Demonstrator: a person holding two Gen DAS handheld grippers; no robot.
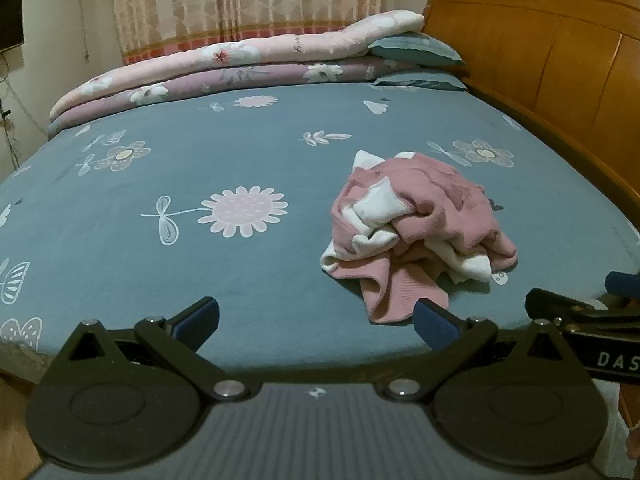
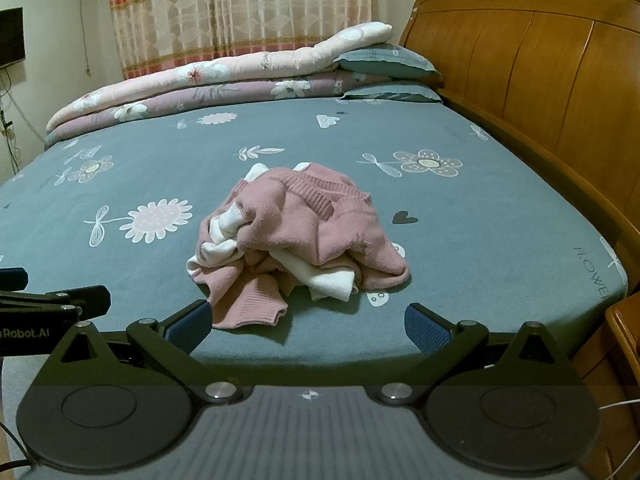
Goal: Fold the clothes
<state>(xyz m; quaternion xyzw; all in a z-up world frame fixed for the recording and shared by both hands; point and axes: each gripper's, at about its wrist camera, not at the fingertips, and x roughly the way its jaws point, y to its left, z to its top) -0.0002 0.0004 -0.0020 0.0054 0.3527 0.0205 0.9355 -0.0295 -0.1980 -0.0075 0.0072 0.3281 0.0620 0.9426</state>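
The left gripper (image 1: 316, 322) stands with its jaws spread wide and nothing between them; its blue-padded fingers (image 1: 198, 320) hang over the near edge of the bed, above bare sheet. The right gripper (image 2: 306, 322) is likewise spread to its full width and grips nothing. Its left pad (image 2: 190, 326) sits just beside the lowest pink fold of the sweater (image 2: 296, 236), though whether it touches the cloth cannot be told. Both grippers point downward toward the mattress.

The sweater, pink knit with white panels, lies in a crumpled heap on the blue-grey floral bedsheet (image 2: 480, 248), near the front edge of the bed. In the left wrist view the same heap (image 1: 420, 228) lies ahead and to the right of the left gripper, and part of the right gripper shows at that picture's right edge.

Farther back, folded quilts (image 2: 208, 80) in pale pink and mauve run along the far side of the bed, with two blue-grey pillows (image 2: 388, 62) stacked at their right end against the wooden headboard (image 2: 540, 72). A patterned curtain (image 2: 240, 12) hangs behind.
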